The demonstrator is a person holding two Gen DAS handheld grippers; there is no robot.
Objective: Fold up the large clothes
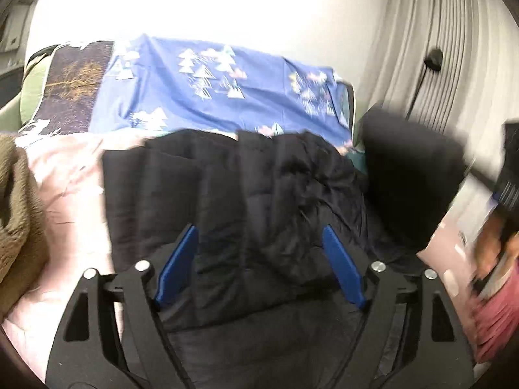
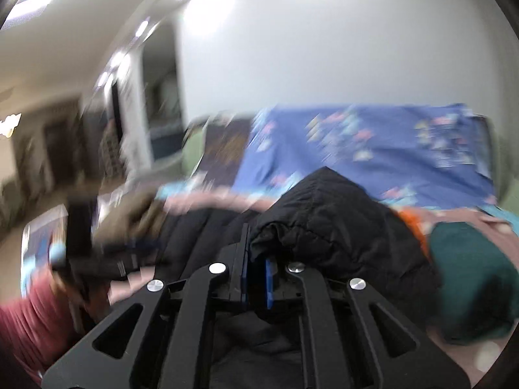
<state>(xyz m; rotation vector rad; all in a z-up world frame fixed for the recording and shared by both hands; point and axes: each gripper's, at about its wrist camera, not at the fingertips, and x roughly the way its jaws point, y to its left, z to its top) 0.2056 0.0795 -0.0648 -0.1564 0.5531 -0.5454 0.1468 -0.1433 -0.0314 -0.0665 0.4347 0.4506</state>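
Observation:
A black quilted jacket (image 1: 233, 188) lies spread on the pink bedcover (image 1: 71, 188). My left gripper (image 1: 259, 230) hovers over its middle, its blue fingers (image 1: 178, 259) wide apart and open, with no pad pressing on the cloth. At the right of that view a blurred black flap of the jacket (image 1: 405, 178) stands lifted. In the right wrist view my right gripper (image 2: 256, 256) is shut on a bunched fold of the black jacket (image 2: 327, 220), which rises from between its jaws. The left gripper (image 2: 78, 236) shows there as a dark blur, with a red sleeve (image 2: 29, 317) beneath it.
A blue sheet with a triangle print (image 1: 211, 87) covers the far side of the bed. A brown fuzzy garment (image 1: 16, 214) lies at the left, a dark green one (image 2: 470, 278) and something orange (image 2: 412, 223) at the right. Curtains (image 1: 438, 42) hang behind.

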